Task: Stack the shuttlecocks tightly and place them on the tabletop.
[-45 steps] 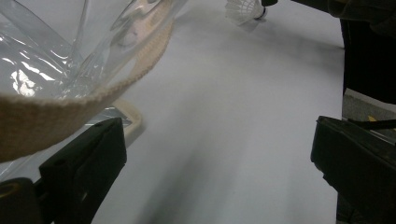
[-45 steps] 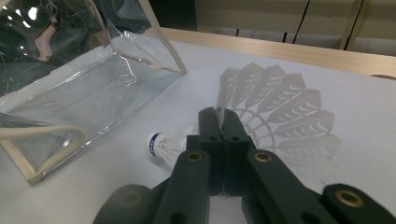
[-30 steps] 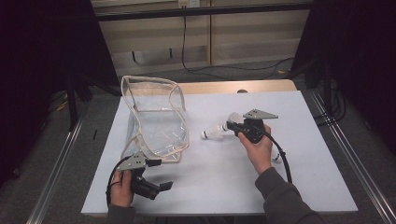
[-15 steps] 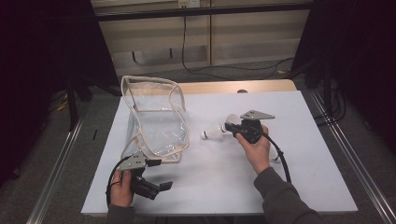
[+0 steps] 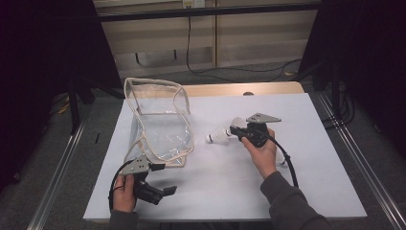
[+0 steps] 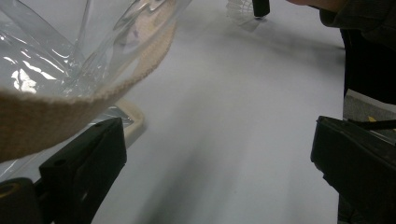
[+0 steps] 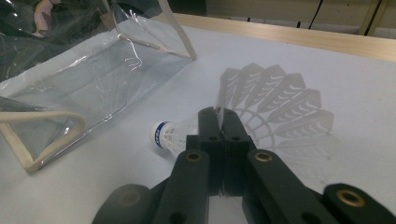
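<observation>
Shuttlecock [image 5: 221, 136] mid-frame, right of clear bag [image 5: 160, 122]. Our right gripper [image 7: 218, 116] clamped on its feather skirt; left gripper [image 5: 163, 192] gaping, empty. We judge it featherlight, crushable; cork nose safer hold.

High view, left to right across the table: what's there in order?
Left gripper → clear bag → shuttlecock → right gripper, shut on the shuttlecock's skirt, with its grey plate further right.
</observation>
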Available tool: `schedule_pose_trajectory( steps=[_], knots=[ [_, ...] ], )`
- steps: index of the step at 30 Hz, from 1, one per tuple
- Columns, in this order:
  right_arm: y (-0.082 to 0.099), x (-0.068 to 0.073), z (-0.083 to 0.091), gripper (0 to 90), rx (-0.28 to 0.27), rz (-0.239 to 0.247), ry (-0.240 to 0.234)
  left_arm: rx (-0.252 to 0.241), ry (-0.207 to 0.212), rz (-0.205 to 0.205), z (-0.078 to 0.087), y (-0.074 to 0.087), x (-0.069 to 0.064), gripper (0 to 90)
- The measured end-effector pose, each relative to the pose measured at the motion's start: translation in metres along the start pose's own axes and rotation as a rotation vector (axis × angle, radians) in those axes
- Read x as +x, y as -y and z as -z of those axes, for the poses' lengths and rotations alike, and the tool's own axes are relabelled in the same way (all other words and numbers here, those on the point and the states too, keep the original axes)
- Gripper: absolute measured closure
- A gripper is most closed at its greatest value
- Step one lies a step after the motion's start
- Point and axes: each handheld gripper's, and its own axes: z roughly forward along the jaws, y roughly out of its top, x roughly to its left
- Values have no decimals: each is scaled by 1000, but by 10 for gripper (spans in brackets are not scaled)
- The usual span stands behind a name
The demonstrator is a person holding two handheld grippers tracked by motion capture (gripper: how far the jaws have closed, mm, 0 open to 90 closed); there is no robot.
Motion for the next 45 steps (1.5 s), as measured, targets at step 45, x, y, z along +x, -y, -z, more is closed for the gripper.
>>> schedule_pose_trajectory(
  steps=[45],
  knots=[
    [12,2,-13,880,29,-22,-21,4,6,-4,0,0,0,35]
  ],
)
